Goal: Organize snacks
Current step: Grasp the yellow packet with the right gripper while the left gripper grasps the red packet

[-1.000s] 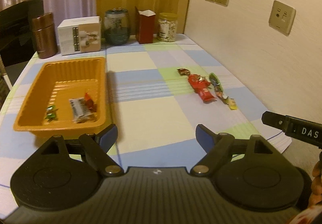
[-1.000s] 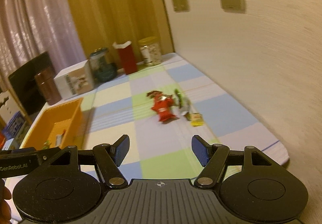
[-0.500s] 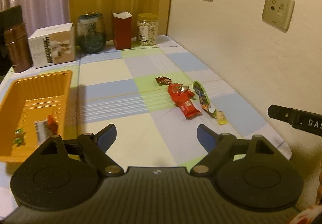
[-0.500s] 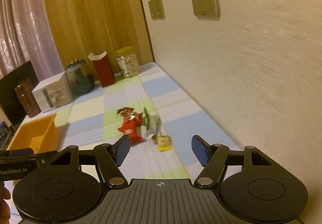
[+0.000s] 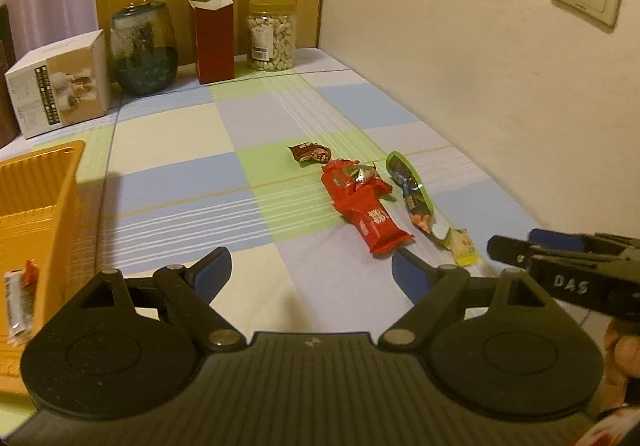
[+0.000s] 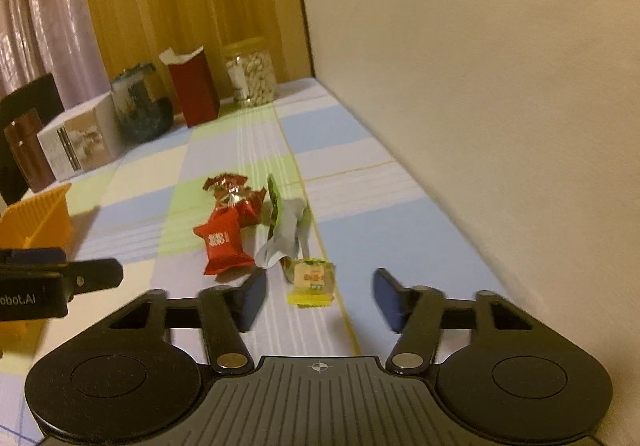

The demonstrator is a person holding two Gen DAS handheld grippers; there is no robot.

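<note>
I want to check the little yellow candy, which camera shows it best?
The right wrist view: the yellow candy lies close and whole, just ahead of the open right gripper. In the left wrist view it is small and off to the right.

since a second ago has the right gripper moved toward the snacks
Yes. The right gripper has come forward to the small yellow snack, and its jaws have just been closing, nothing between them yet.

Tablecloth is a pastel check – pale blue, mint green, cream, thin white stripes. Snacks: bright red wrapper with white lettering, a green-edged packet, a small yellow candy, a dark brown foil one. Orange tray on the left, dark red carton at the far end – black grippers with blue pads
</note>
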